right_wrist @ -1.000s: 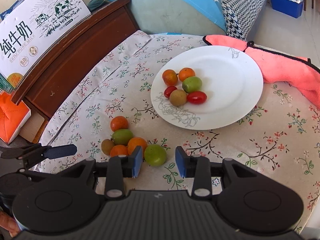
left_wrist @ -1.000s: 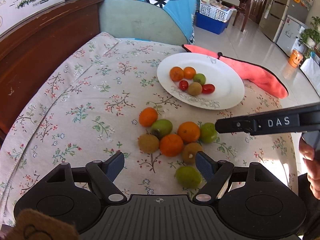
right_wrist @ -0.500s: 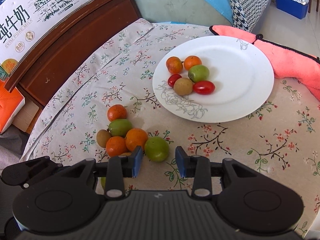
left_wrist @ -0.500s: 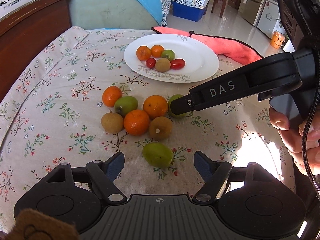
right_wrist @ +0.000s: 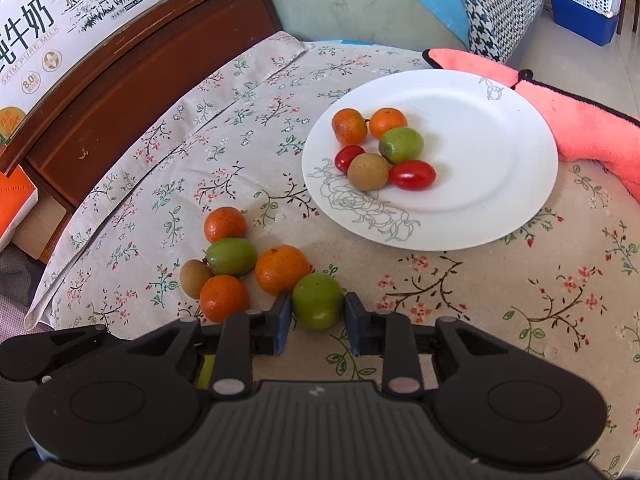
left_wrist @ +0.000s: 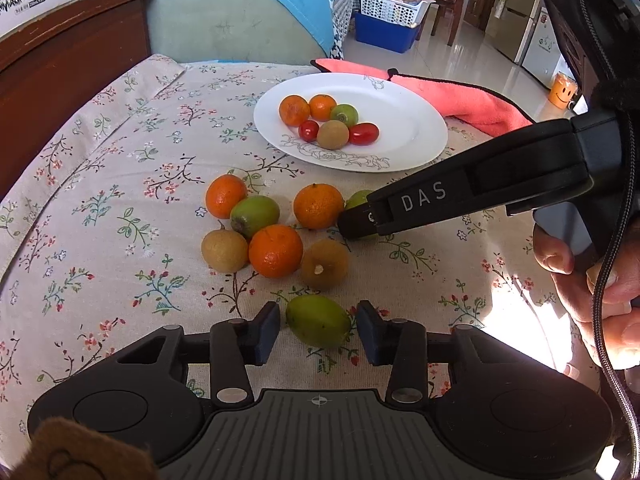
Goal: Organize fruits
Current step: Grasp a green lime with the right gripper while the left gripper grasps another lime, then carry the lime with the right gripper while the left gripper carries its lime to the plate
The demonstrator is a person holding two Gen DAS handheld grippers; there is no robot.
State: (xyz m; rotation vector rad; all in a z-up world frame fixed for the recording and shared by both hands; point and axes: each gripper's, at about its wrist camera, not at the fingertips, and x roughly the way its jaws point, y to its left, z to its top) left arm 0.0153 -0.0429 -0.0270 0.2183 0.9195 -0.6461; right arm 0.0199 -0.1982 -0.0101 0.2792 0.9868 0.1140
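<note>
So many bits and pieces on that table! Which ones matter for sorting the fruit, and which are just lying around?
Part of the job:
- white plate already holding some fruit
- loose fruit pile on the tablecloth
- green fruit between the right tool's pads
- green fruit between the left tool's pads

Just lying about:
- pink cloth
- milk carton box
- blue basket
</note>
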